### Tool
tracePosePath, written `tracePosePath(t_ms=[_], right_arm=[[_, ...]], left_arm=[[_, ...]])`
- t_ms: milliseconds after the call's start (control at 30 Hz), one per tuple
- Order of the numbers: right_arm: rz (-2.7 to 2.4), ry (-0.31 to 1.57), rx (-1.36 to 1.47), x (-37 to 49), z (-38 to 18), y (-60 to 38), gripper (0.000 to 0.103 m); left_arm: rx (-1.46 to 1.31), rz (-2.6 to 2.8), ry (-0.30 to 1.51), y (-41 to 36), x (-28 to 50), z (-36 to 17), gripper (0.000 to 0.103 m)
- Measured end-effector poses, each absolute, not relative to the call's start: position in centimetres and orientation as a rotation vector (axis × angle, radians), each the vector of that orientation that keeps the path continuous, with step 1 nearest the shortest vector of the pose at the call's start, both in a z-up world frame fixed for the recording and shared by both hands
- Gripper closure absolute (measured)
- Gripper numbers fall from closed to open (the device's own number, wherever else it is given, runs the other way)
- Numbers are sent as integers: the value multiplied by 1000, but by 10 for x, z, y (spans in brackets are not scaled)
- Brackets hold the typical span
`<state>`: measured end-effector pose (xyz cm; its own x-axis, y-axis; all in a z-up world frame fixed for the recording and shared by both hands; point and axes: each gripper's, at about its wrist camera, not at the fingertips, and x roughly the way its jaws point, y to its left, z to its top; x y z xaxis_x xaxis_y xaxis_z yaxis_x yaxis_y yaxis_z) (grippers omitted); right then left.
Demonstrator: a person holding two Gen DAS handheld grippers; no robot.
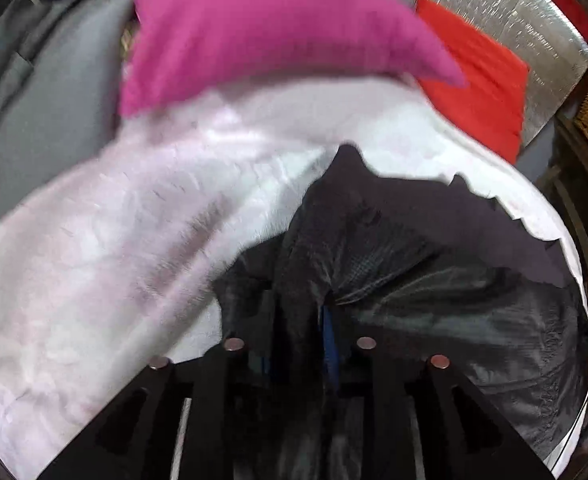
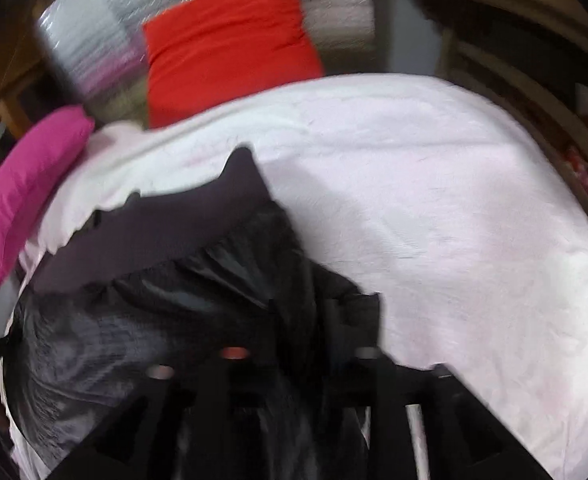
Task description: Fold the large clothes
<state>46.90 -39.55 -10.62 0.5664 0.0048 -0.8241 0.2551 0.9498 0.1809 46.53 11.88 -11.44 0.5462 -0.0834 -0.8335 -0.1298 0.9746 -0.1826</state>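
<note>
A black garment (image 1: pixel 393 248) lies bunched on a pale pink bedspread (image 1: pixel 106 248), its glossy body nearest the cameras and a matte, dark waistband-like edge on its far side. In the left wrist view, the left gripper (image 1: pixel 299 320) sits at the garment's near left corner, its two fingers drawn close together with a fold of the black fabric pinched between them; the rest of the garment spreads away to the right of that grip. Beyond the garment, a magenta pillow (image 1: pixel 262 28) rests at the far left of the bedspread, and a red pillow (image 1: pixel 477 80) stands to the right of it against a silvery quilted headboard (image 1: pixel 505 12). A grey cushion (image 1: pixel 58 80) lies left of the magenta pillow.

In the right wrist view, the right gripper (image 2: pixel 305 344) meets the garment's near right corner, the black cloth draped over and between its fingers; motion blur hides whether the jaws are pressed together on it. From here the garment extends to the left of the gripper, and bare bedspread stretches to the right.
</note>
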Motion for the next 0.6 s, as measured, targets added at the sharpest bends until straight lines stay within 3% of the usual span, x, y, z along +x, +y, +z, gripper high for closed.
tracePosePath(t_ms=[33, 67, 133, 333, 600], right_arm=[[-168, 938, 263, 461, -98, -393, 39], [-182, 898, 214, 451, -87, -385, 36], [-168, 828, 152, 435, -67, -368, 36], [-54, 770, 58, 428, -53, -299, 35], [-79, 890, 26, 474, -106, -262, 34]], left_arm=[[-230, 48, 975, 119, 457, -106, 63], [-227, 73, 944, 120, 447, -97, 54], [-218, 95, 870, 118, 428, -80, 49], [-89, -4, 790, 57, 404, -66, 48], [10, 17, 963, 9, 449, -122, 45]])
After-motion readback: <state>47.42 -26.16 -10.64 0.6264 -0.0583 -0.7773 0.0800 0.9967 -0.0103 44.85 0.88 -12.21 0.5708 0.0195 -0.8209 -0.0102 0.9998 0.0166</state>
